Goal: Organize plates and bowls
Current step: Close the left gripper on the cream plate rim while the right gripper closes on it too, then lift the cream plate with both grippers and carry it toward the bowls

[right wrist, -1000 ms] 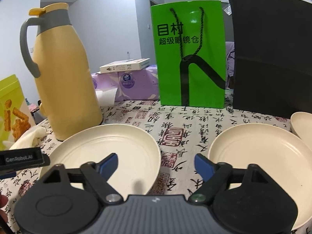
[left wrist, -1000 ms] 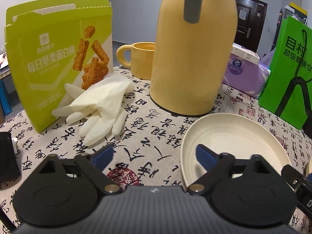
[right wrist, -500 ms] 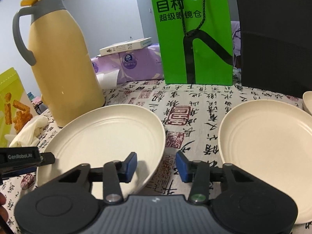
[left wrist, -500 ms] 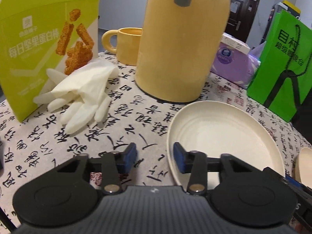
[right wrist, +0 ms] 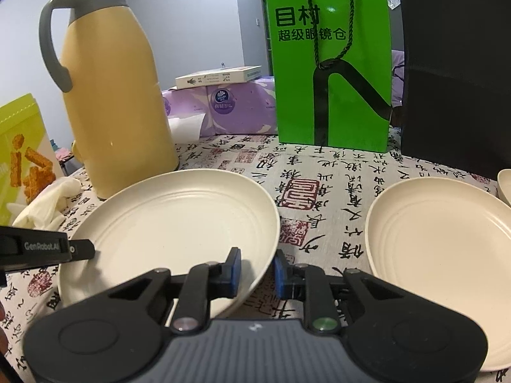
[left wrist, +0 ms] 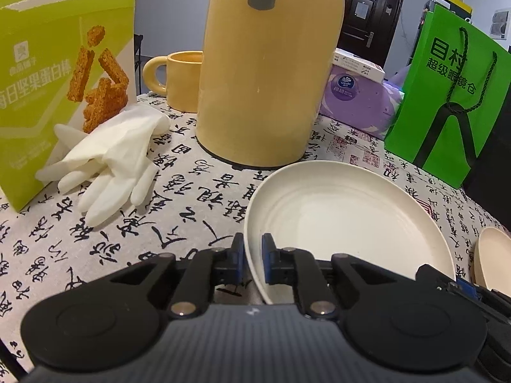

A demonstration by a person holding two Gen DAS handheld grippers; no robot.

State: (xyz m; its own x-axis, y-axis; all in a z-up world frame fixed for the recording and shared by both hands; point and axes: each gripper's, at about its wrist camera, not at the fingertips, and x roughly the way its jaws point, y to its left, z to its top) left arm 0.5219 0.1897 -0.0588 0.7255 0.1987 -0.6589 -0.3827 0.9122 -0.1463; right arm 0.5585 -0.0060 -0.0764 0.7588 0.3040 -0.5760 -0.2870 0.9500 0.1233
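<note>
The left gripper [left wrist: 253, 257] has just been closing, and its blue pads now pinch the near left rim of a cream plate [left wrist: 335, 223], one pad inside the rim and one outside. The right gripper [right wrist: 257, 271] has also just been closing; it straddles the same plate's near right rim [right wrist: 179, 223], its pads close against it. The plate lies on the surface [right wrist: 319, 172], which is covered by a cloth printed with black characters. A second cream plate [right wrist: 447, 249] sits apart to the right. Behind the held plate stands a yellow jug [right wrist: 118, 102], with white gloves [left wrist: 108, 166], a green snack box [left wrist: 48, 89], a yellow mug [left wrist: 179, 79] and a green bag [right wrist: 332, 63] around it.
</note>
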